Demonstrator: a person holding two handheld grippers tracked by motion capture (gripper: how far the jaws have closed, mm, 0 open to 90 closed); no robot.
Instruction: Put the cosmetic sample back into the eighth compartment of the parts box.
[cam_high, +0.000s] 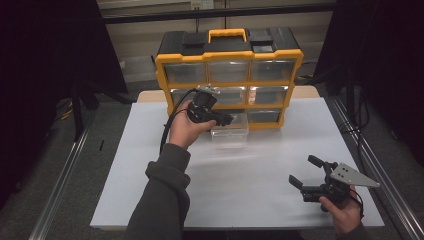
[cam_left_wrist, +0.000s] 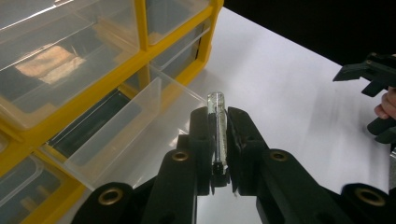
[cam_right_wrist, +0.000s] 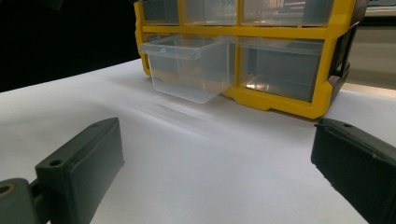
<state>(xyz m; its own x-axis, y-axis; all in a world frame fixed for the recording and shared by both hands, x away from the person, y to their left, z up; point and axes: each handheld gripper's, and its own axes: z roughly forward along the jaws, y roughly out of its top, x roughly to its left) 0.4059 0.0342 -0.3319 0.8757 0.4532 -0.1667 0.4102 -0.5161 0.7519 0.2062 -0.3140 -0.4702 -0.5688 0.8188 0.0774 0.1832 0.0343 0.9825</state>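
The left tongs (cam_left_wrist: 219, 154) grip a small clear-handled screwdriver (cam_left_wrist: 217, 122) beside the pulled-out clear plastic drawer (cam_left_wrist: 135, 121). Dropping it in and shutting the drawer seem left. The right tongs (cam_high: 306, 172) rest open on the white surface (cam_high: 260, 175).

Grey sleeve (cam_high: 162, 200); black claws (cam_high: 306, 175), brass-ringed screw holes (cam_left_wrist: 110, 196).

No readable text, labels, brands or numbers anywhere. Yellow-black drawer cabinet (cam_high: 229, 75): no legible markings. Clear drawers: unlabelled. Both grippers: no print legible.
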